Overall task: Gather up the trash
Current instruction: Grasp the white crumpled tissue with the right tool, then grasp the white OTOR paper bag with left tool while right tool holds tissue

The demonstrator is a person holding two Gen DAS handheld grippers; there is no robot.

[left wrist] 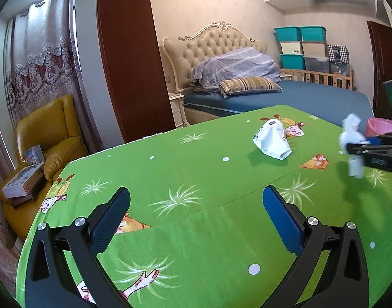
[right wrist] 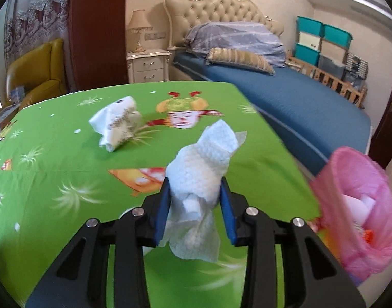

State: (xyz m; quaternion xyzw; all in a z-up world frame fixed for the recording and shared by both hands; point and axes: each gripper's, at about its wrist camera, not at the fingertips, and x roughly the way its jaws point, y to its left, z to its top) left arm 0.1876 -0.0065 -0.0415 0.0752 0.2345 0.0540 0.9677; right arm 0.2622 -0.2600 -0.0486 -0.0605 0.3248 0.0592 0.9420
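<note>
One tissue (right wrist: 199,169) sits pinched in the right gripper (right wrist: 196,205) above the green table (right wrist: 54,174), so carrying it right to drop in the pink bin (right wrist: 355,205) comes next, while the left gripper (left wrist: 196,215) hangs open near a wrapper (left wrist: 271,142) farther off.

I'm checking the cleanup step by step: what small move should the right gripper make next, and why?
Probably carry the crumpled tissue sideways over the pink-lined bin at the table's right edge. The right gripper already has its jaws clamped on it above the green cloth, and the bin stands open.
</note>
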